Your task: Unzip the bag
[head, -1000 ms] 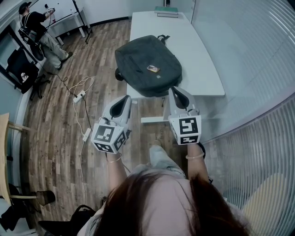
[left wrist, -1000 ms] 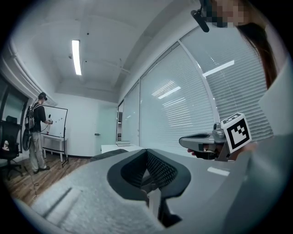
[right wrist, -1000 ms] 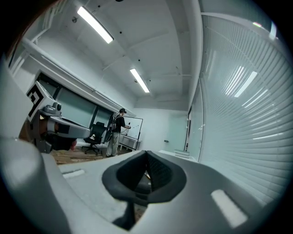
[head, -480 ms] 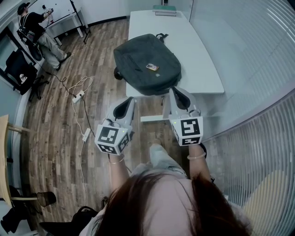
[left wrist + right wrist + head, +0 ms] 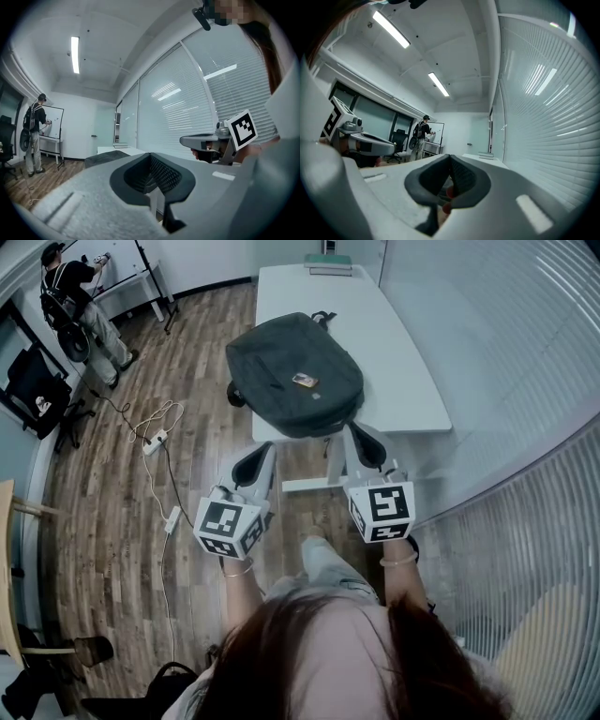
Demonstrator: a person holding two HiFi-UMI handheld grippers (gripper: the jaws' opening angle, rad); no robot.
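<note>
Wood-plank floor (image 5: 112, 521) fills the left of the head view, a wall of slatted blinds (image 5: 525, 427) the right, and between them stands a long white bench (image 5: 398, 352). On its near end lies the dark grey bag (image 5: 295, 371), flat, with its left side hanging a little over the bench's edge and a small tag (image 5: 304, 381) on top; whether the zip is open is too small to tell. Some books (image 5: 328, 261) sit at the far end. Below the bag, the left hand-held gripper (image 5: 255, 454) and the right hand-held gripper (image 5: 367, 439) are held side by side, both pointing at the bag's near edge and short of it, the right one closer. A white cable (image 5: 155, 432) trails over the floor, and a person with a backpack (image 5: 80, 296) stands at a whiteboard in the far left corner. Seen from the left gripper view, the left hand-held gripper's dark pads meet with nothing between them; the bag shows low beyond them on the bench, and the right hand-held gripper with its marker cube sits at the right. Seen from the right gripper view, that hand-held gripper's pads are likewise pressed together and empty, with a reddish spot below them that cannot be identified; the left hand-held gripper shows at the left edge.
</note>
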